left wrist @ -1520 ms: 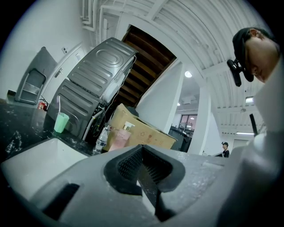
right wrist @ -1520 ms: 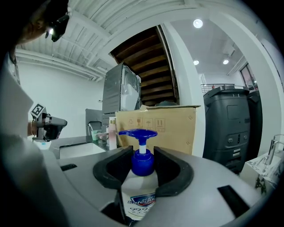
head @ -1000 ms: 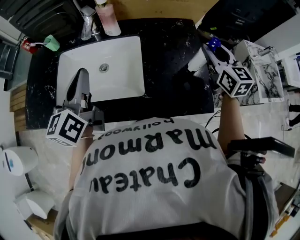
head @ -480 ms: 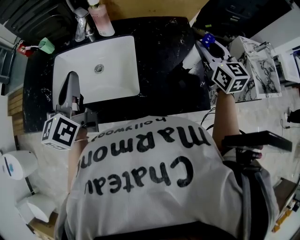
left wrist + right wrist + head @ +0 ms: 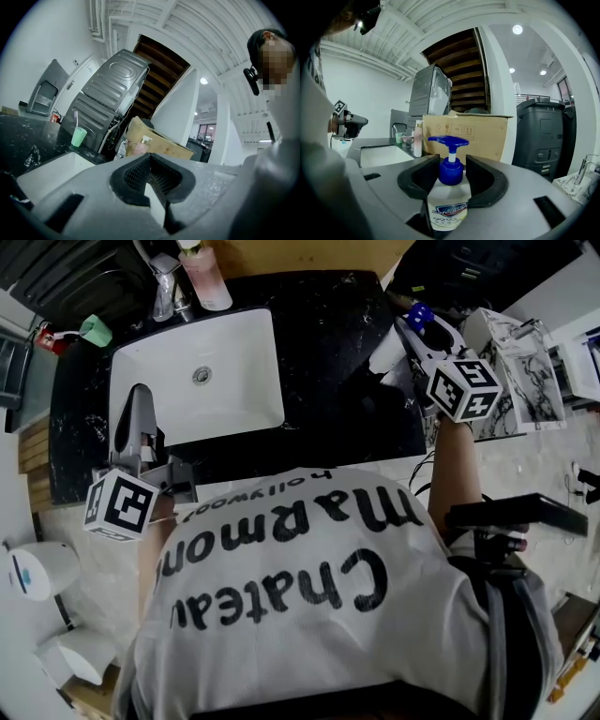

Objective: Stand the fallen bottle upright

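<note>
Leftward of bottle [image 5: 447,208]: sink [image 5: 234,343], green cup [image 5: 96,330]

The white T-shirt [image 5: 309,587] filling the lower head view bears upside-down black print, "Chateau Marmon", with a smaller "hollywood" above it. On the pump bottle [image 5: 449,208], low in the right gripper view, the label reads "99.9"; its blue logo is too blurred to read.

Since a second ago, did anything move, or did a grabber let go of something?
Nothing really changed. The right gripper is still shut on the blue-pump soap bottle, which stands upright above the black counter. The left gripper still hangs empty over the white sink, near its front edge.
</note>
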